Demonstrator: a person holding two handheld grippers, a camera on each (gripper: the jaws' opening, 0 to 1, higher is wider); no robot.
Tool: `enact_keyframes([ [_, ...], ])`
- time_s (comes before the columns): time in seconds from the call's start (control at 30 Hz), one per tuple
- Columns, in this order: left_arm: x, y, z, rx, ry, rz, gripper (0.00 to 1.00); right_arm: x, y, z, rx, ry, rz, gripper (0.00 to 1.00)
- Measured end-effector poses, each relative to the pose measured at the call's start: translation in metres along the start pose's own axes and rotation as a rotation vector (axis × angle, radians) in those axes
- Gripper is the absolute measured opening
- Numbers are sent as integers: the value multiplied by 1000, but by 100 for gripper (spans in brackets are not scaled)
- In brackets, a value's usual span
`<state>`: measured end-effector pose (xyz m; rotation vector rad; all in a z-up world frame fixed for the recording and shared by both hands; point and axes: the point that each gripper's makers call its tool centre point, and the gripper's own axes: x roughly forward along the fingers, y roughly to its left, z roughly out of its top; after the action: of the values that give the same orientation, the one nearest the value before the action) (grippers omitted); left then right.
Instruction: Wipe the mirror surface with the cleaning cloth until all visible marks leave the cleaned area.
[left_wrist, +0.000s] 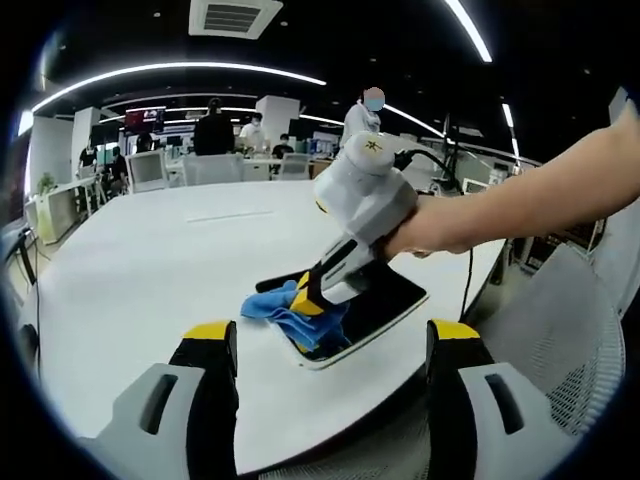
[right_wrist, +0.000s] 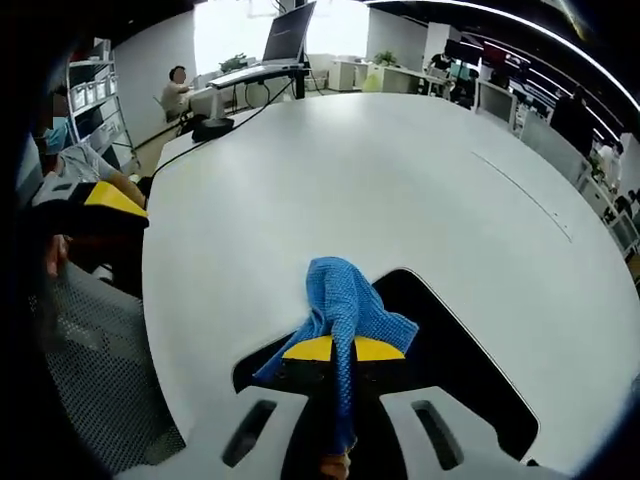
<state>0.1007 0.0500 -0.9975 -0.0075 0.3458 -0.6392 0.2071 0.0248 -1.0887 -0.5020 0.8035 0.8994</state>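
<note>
Mirror (left_wrist: 385, 305) (dark, white-edged) lies flat; right gripper (right_wrist: 342, 352) jaws pinch blue cloth (right_wrist: 345, 295).

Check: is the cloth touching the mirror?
Touching. In the left gripper view the cloth, clamped in the right gripper, lies pressed on the mirror; the right gripper view shows it draped across the dark glass.
</note>
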Motion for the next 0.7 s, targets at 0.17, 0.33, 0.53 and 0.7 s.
enact_keyframes([
  [0.17, 0, -1, 0, 0, -2, -3, 75, 2, -6, 3, -31, 7, -23, 0],
  [0.33, 0, -1, 1, -1, -7, -4, 75, 3, -10, 5, -22, 6, -24, 0],
  [0.53, -1, -2, 1, -1, -4, -8, 75, 6, -16, 7, -6, 15, -33, 0],
  [0.7, -1, 0, 2, -1, -9, 6, 75, 10, -24, 10, 9, 21, -49, 0],
])
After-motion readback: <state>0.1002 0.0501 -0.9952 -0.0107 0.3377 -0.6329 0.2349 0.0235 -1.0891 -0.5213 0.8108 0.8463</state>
